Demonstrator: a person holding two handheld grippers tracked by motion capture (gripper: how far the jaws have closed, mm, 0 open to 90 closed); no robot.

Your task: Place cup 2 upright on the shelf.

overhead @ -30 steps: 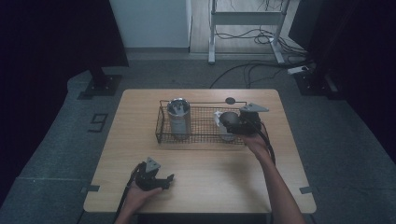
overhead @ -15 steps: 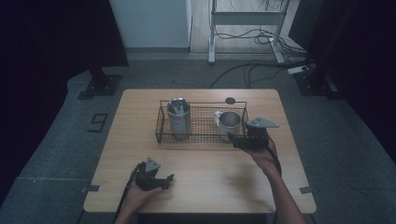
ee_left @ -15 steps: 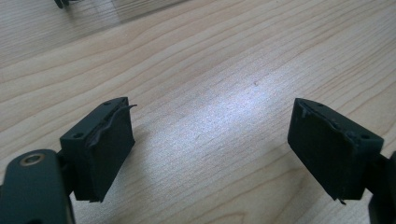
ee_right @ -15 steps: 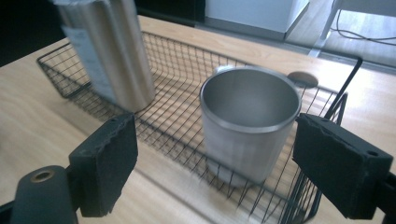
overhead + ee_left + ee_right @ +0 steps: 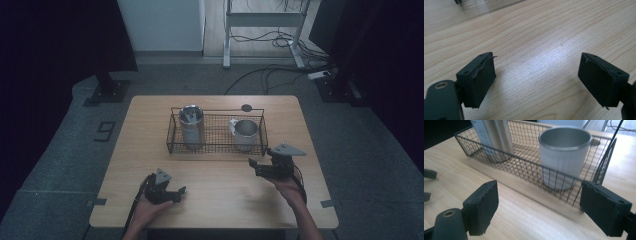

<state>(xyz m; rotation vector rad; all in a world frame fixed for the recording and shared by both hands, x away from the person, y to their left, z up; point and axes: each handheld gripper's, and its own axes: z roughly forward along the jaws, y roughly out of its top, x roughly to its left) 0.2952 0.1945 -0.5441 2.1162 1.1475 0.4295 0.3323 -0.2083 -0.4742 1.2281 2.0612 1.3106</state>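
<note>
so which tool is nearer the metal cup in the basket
Right. The right tool sits just outside the wire basket, a short way in front of the metal cup. The left tool rests far back at the table's near left.

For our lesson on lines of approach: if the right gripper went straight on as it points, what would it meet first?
Probably the front wall of the wire basket, with the steel cup behind it; depth is unclear. The right gripper has jaws that have just been closing, with nothing between them.
</note>
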